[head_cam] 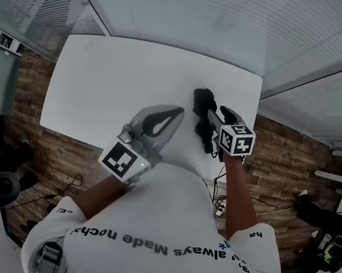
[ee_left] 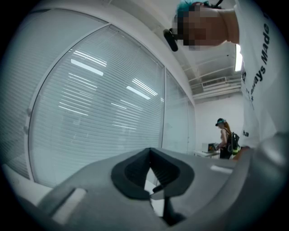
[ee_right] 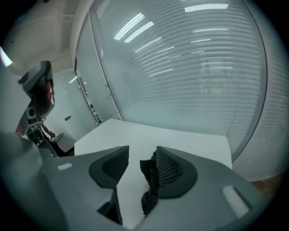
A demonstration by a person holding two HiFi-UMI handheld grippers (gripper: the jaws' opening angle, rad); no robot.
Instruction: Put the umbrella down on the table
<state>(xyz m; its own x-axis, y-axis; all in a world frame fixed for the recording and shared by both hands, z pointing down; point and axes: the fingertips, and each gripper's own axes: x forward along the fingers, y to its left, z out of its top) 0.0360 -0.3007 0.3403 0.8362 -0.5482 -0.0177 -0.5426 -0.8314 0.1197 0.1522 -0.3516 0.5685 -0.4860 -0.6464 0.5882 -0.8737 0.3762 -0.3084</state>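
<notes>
The folded black umbrella (head_cam: 203, 103) lies on the white counter (head_cam: 103, 87), right of centre in the head view, its long axis running up and down the frame. The right claw (ee_right: 142, 151) hangs just beside it, jaws apart and not pinching it. The left claw (ee_left: 150, 153), jaws together on nothing, is farther off.

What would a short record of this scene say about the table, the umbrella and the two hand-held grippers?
surface: white rectangular table
object: black folded fabric umbrella, lying on the table towards its right side
left gripper: jaws together, nothing between them
right gripper: jaws apart, umbrella seen between them, beside the right pad, not clamped
task state: umbrella appears to be set down already
</notes>
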